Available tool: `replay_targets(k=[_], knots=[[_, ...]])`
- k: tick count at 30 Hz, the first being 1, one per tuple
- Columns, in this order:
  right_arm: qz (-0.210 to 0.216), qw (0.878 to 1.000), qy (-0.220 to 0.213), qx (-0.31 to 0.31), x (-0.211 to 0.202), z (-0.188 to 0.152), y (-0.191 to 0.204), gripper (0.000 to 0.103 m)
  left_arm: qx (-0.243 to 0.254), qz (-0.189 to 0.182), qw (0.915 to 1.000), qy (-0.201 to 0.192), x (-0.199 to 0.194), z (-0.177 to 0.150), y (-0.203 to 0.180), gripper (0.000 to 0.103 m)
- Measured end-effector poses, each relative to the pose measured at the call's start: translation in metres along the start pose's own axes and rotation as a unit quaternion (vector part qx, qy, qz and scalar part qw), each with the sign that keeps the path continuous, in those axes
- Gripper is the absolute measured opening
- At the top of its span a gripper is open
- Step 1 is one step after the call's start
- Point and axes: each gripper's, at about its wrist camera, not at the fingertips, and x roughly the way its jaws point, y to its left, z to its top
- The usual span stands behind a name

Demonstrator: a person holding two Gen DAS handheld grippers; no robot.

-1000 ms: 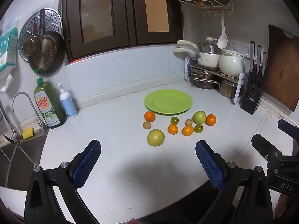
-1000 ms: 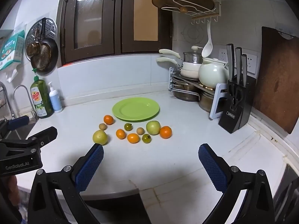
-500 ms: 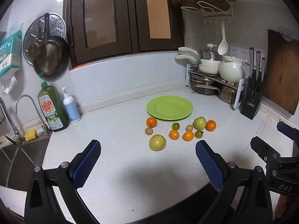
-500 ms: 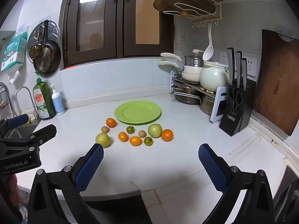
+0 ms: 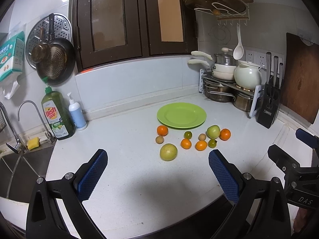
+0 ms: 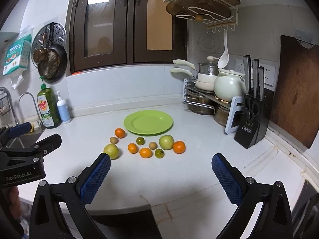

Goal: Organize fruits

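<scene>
Both claws hover over the near edge of the white bench [image 5: 123, 179], each spread wide and empty: left claw [image 5: 157, 176], right claw [image 6: 160, 176]. Just beyond them lie the loose fruits, well clear of the pads. Nearest is a yellow-green pomelo [image 5: 168, 152], then two small oranges [image 5: 186, 143] and a dark green fruit [image 5: 212, 143]. Behind these sit two brown longans [image 5: 159, 139], another green fruit [image 5: 187, 134], a green apple [image 5: 213, 131] touching an orange [image 5: 225, 134], and one orange [image 5: 162, 130] apart on the left. Further back, the green plate [image 5: 181, 115] is bare. Dish soap [image 5: 56, 115] stands far left, a knife block [image 5: 269, 109] far right.
</scene>
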Motion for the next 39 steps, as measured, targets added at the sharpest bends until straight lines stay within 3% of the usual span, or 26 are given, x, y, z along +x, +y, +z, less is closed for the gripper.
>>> replay_targets(k=[39], knots=[[0.006,1.000,0.006,-0.002,0.011,0.003,0.004,0.102,0.001,-0.001,1.0000,0.008,0.010,0.007,0.006,0.103]])
